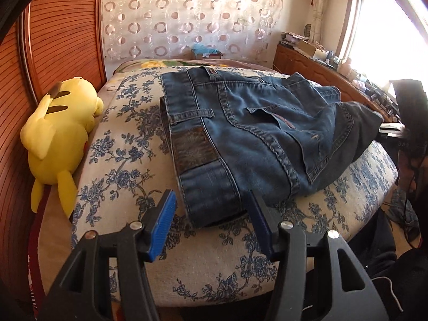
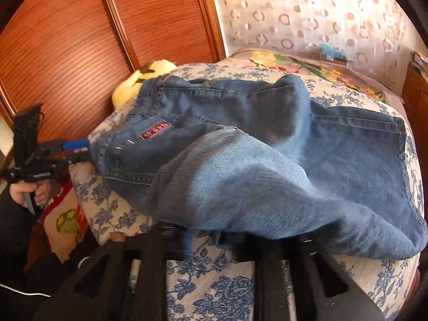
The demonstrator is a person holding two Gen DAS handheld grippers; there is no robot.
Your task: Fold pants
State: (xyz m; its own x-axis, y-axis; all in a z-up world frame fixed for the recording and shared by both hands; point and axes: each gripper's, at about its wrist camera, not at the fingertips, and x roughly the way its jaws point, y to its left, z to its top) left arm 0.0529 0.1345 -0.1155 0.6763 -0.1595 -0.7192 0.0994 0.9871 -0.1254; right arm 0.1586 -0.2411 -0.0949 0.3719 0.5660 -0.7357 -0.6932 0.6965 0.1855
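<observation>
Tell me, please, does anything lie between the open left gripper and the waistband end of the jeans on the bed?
Nothing visible does. The left gripper stands open with the waistband corner of the jeans right at its fingertips, only bare floral bedspread beneath. The yellow plush toy lies well off to the side.

Pants [image 1: 251, 133] on bed [image 1: 128, 160], plush toy [image 1: 58, 133] to their left.

A: From my left claw's camera, daylight pours through the window [image 1: 385, 24] at right, blown out to white glare; the curtain [image 1: 187, 13] behind the bed glows.

B: And focus?

A: Sharp there, though the fisheye bends the wardrobe [image 1: 53, 53] and darkens the corners. My right view is softer: the jeans [image 2: 267, 174] look smeared, probably motion blur.
</observation>
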